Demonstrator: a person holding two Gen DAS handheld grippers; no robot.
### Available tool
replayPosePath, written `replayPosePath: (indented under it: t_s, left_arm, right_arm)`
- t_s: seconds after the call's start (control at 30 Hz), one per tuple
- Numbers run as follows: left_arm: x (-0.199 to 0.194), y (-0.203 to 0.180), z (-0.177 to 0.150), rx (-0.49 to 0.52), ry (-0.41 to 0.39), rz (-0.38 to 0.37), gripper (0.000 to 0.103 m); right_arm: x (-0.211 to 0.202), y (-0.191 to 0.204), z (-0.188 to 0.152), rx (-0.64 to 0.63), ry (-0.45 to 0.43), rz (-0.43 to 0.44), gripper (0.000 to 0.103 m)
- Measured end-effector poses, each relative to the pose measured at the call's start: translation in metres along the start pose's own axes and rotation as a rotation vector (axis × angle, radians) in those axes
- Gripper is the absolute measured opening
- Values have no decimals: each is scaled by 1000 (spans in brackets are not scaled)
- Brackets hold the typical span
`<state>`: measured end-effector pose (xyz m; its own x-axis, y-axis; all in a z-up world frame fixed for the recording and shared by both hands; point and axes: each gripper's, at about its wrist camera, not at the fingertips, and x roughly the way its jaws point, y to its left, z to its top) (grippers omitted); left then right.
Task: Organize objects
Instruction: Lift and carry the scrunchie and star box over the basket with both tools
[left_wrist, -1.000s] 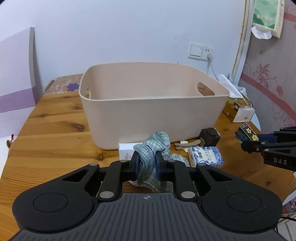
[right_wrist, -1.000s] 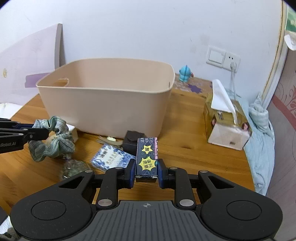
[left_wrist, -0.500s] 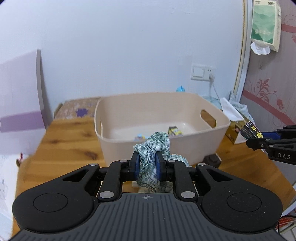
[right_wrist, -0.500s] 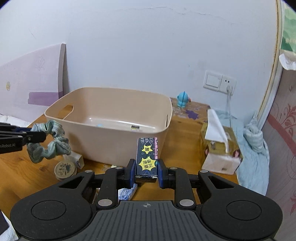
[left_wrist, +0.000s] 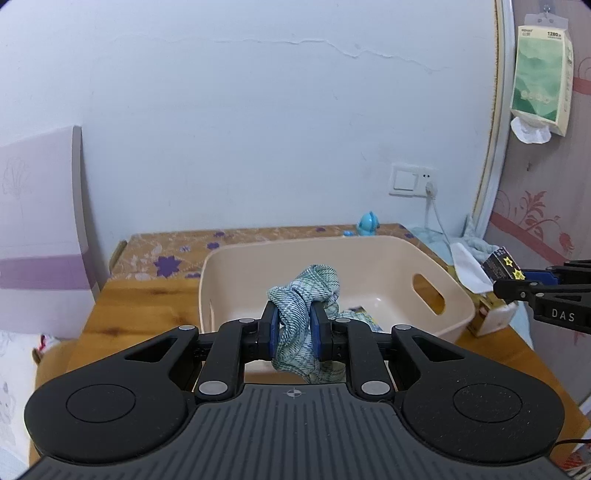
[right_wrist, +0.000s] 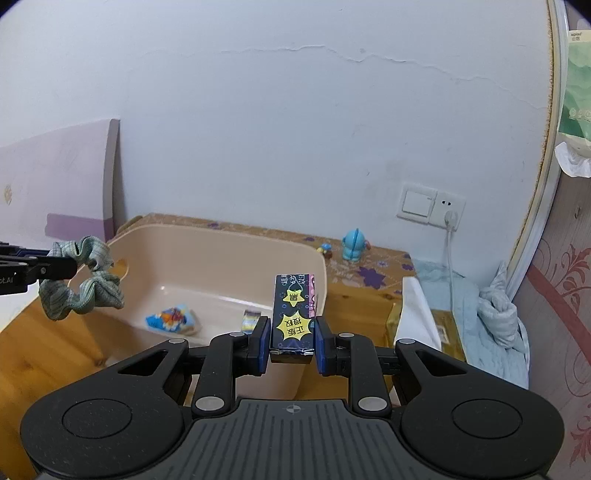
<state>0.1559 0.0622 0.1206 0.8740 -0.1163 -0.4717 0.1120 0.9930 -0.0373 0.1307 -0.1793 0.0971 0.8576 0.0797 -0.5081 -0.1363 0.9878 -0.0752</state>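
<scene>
My left gripper (left_wrist: 293, 332) is shut on a green-blue plaid scrunchie (left_wrist: 304, 299) and holds it above the near rim of the beige plastic bin (left_wrist: 454, 295). The scrunchie also shows in the right wrist view (right_wrist: 83, 284), over the bin's left end. My right gripper (right_wrist: 291, 345) is shut on a small black box with yellow stars (right_wrist: 293, 314), held above the bin's (right_wrist: 221, 258) near right side. In the left wrist view that box (left_wrist: 502, 267) is to the right of the bin. Inside the bin lie a blue packet (right_wrist: 171, 317) and a small striped item (right_wrist: 249, 319).
The bin stands on a wooden table (left_wrist: 122, 314). A tissue box (right_wrist: 417, 321) and a pale blue cloth (right_wrist: 491, 332) lie to its right. A blue figurine (right_wrist: 354, 245) stands on the floral-covered surface behind. A white-purple board (left_wrist: 40, 236) leans at the left.
Both grippers have risen and moved toward the bin with their objects, so I look down into the bin, where items on its floor have come into sight. Both grips are unchanged.
</scene>
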Motion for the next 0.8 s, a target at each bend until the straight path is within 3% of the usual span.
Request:
replayPosePath:
  t_s: [0.33, 0.8]
  left_arm:
    - [43, -3, 16, 51, 12, 45, 18]
    - [111, -9, 4, 83, 131, 71, 18]
  right_arm:
    - [41, -1, 7, 28, 40, 10, 23]
    - [96, 13, 12, 17, 116, 53, 25]
